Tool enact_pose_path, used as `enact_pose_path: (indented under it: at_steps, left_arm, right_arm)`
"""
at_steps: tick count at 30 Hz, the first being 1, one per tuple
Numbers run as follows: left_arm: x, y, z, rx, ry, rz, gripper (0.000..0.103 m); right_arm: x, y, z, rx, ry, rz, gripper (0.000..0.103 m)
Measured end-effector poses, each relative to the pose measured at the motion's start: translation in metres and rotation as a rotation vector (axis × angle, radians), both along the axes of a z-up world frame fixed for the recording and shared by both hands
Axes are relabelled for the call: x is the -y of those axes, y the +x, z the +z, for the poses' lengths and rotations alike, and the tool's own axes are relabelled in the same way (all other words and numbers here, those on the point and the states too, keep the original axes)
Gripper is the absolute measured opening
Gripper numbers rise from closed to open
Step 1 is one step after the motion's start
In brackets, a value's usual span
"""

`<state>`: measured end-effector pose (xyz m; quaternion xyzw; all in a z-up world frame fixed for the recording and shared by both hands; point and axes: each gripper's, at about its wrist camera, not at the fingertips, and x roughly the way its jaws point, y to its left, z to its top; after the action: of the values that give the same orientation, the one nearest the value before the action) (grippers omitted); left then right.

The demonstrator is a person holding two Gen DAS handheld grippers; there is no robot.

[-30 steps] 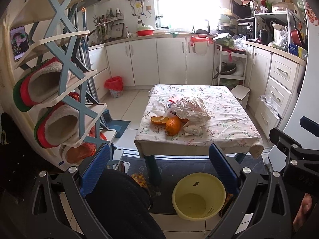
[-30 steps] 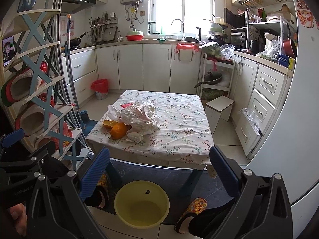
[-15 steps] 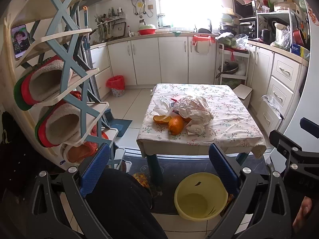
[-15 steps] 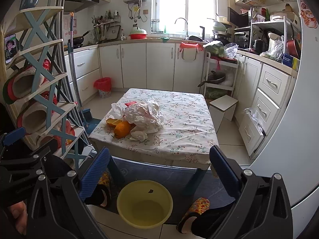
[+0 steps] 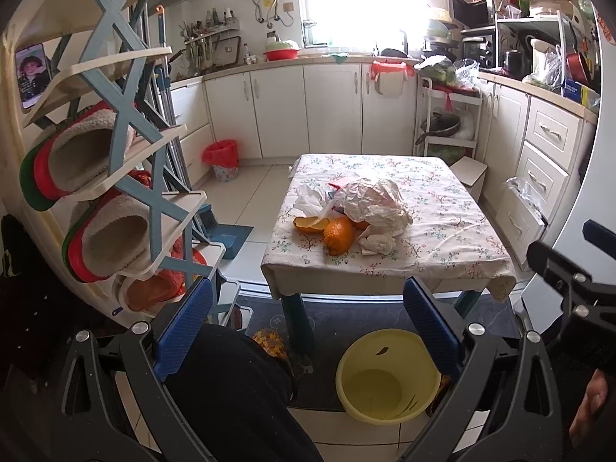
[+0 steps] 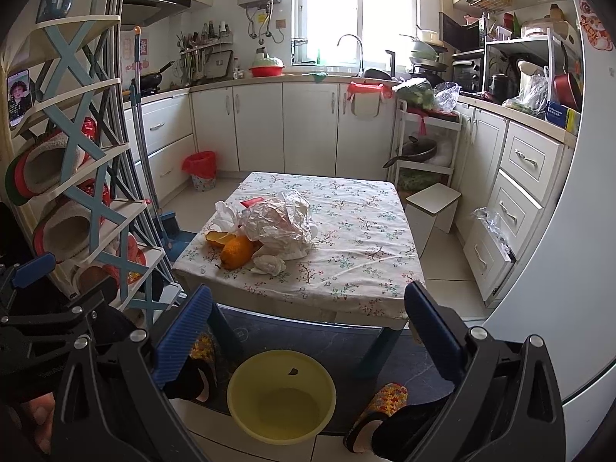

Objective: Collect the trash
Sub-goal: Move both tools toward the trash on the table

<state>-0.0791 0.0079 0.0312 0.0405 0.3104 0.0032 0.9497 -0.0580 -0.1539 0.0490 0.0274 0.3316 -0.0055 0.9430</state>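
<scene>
Both tongs, left and right, spread wide and empty; crumpled paper, orange peel on counter; yellow basin on floor.

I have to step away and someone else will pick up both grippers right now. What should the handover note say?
Left gripper: open, empty, held short of the table.
Right gripper: open, empty, also held back.
Trash sits in one pile at the near left of the table: crumpled paper bag, orange peel, small tissue wad, white plastic bag.
Yellow bin stands on the floor in front of the table; it looks nearly empty apart from a small dark scrap.
Done: nothing collected from the table yet.
Left: move every piece from the pile into the bin.
</scene>
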Motion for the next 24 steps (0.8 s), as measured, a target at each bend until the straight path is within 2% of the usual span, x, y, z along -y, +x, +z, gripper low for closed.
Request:
enact_pose_path:
  at_steps: [6, 14, 24]
  left_arm:
    - [-0.007, 0.021, -0.013, -0.041, -0.023, 0.014, 0.094]
    - [-0.015, 0.059, -0.028, -0.070, -0.066, 0.032, 0.094]
    - [-0.007, 0.098, -0.041, -0.090, -0.063, 0.018, 0.094]
  right_arm:
    - [0.004, 0.014, -0.006, -0.022, 0.005, 0.004, 0.096]
    - [0.018, 0.051, -0.023, -0.046, 0.006, 0.006, 0.096]
    - [0.024, 0.086, -0.041, -0.055, 0.013, 0.028, 0.096]
